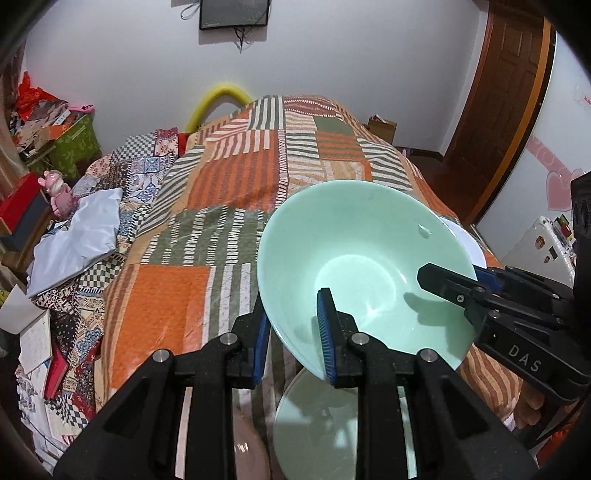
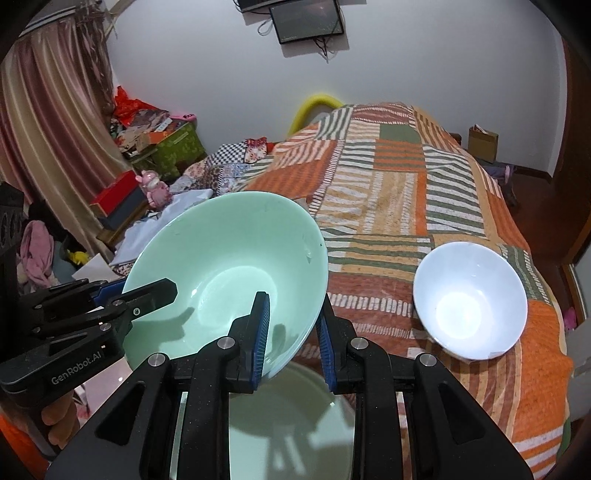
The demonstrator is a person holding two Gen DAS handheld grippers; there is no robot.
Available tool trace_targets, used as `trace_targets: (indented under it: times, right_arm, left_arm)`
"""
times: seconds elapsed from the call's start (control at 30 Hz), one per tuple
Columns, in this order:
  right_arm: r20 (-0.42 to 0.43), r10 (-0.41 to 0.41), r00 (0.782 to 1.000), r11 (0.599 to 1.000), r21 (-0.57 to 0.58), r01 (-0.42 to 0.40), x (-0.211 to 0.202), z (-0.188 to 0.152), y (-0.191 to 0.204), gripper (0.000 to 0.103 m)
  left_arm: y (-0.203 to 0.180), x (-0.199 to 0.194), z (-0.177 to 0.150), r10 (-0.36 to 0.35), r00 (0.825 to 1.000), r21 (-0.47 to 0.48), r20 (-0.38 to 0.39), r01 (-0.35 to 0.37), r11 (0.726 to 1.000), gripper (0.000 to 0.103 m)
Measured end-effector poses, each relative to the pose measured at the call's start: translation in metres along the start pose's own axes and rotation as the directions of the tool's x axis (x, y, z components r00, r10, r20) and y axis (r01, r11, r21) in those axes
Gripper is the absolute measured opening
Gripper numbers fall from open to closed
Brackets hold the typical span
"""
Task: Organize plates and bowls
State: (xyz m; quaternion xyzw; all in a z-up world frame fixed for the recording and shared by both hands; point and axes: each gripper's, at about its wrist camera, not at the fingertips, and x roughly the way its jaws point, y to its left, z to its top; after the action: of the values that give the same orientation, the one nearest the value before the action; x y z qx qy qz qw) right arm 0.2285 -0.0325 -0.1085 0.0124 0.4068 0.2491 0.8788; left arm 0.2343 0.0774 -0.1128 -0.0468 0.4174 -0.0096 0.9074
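A mint green bowl [image 1: 365, 254] hangs tilted above the bed, held by both grippers. My left gripper [image 1: 295, 334] is shut on its near-left rim. My right gripper [image 2: 291, 338] is shut on its near-right rim [image 2: 229, 266]. The right gripper also shows in the left wrist view [image 1: 461, 284], and the left gripper in the right wrist view [image 2: 147, 295]. A green plate [image 2: 288, 424] lies below the bowl, also visible in the left wrist view [image 1: 325, 424]. A white bowl [image 2: 469, 302] sits upright on the bedspread to the right, apart from my fingers.
An orange, green and white patchwork bedspread [image 2: 388, 184] covers the bed. Boxes, a pink toy [image 2: 155, 188] and clothes clutter the left side. A wooden door [image 1: 506, 110] stands at the right. A screen [image 2: 306, 18] hangs on the far wall.
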Motion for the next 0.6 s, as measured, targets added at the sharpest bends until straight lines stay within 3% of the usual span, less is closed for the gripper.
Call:
trace_targets:
  times: [0.6]
  right_arm:
    - [0.002,0.093,0.996,0.994,-0.057,-0.092,-0.001,-0.016,0.064,0.023]
  left_arm:
    - [0.051,-0.060,-0.041,0.067,0.997,-0.080,0.036,-0.064,0.995,0.024]
